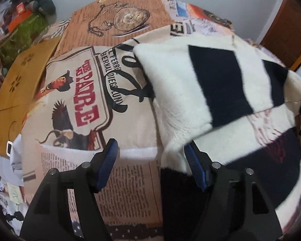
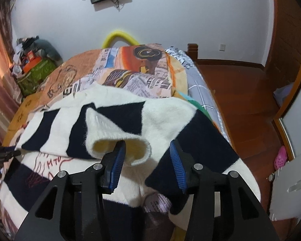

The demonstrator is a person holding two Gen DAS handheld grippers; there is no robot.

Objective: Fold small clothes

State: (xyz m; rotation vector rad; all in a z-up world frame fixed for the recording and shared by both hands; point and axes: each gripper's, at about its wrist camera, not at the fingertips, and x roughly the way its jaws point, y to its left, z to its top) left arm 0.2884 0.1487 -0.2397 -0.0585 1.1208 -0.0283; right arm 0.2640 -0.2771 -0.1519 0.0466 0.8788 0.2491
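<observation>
Two grippers: both mine, both angled down over the striped sweater (image 2: 166,116) on the bed.
Sweater: a fuzzy knit in broad white and dark navy bands, lying flat on the printed bedspread (image 1: 86,104), with a red scribbled motif showing on its body.
Left sleeve: folded across the body; its white cuff end (image 1: 182,128) lies just ahead of my left fingertips.
Right sleeve: also folded inward; its open cuff (image 2: 120,146) sits directly in front of my right gripper, the mouth of the cuff gaping toward me.
Left gripper (image 1: 150,158): jaws stand well apart with nothing between the pads; only bedspread shows in the gap, and the right-hand finger lies against the sweater's edge without pinching it.
Right gripper (image 2: 146,160): jaws partly apart and empty; the cuff lies just beyond the pads, not clamped.
Step in hand: as I judge it, the sleeves-in stage is done and both sleeves are let go.
Next move: likely folding the body in half, which calls for each gripper to take a layer of knit at the hem or shoulders and carry it over evenly.
Risk: thick, fluffy knit may spring back, and the loose sleeves may slide out.
</observation>
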